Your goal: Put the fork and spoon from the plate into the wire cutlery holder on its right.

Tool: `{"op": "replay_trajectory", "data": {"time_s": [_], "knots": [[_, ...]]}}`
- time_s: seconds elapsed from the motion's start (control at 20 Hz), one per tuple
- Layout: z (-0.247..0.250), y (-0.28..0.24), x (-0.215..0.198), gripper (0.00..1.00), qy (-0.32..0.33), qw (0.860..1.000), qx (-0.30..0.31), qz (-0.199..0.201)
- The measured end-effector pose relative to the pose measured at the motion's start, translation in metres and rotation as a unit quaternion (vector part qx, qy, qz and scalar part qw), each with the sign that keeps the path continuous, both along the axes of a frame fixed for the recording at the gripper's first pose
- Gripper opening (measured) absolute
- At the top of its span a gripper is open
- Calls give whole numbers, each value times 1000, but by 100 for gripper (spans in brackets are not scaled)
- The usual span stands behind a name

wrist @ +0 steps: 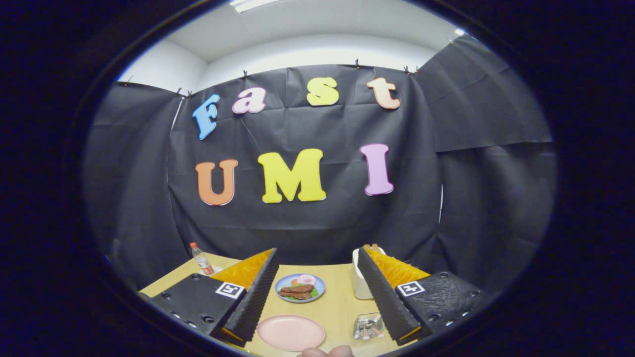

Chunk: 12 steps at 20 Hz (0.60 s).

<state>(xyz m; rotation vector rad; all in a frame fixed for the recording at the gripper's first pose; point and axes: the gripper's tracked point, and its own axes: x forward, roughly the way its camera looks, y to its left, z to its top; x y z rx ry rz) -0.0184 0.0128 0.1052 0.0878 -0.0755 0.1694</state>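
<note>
My gripper (316,254) is open and held high above the wooden table (337,307), with nothing between its fingers. A pink plate (290,332) lies low between the fingers, close to me, and its surface looks bare. To the plate's right stands the wire cutlery holder (368,326), tucked against the inner side of the right finger (384,292). Some slim pieces with pale ends show inside it; whether they are the fork and spoon is too small to tell.
A blue plate with toy food (300,287) sits beyond the pink plate. A white container (361,285) stands half hidden behind the right finger. A small bottle (202,259) stands at the table's far left. A person's fingertips (327,352) show nearest to me.
</note>
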Motion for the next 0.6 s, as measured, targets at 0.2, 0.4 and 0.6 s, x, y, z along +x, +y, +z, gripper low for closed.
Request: {"op": "replay_trajectory", "data": {"time_s": [0.2, 0.4, 0.6], "knots": [[3, -1, -7, 96, -3, 1000, 8, -4], [4, -5, -6, 96, -7, 1000, 5, -21], [13, -11, -11, 96, -20, 999, -7, -43]]}}
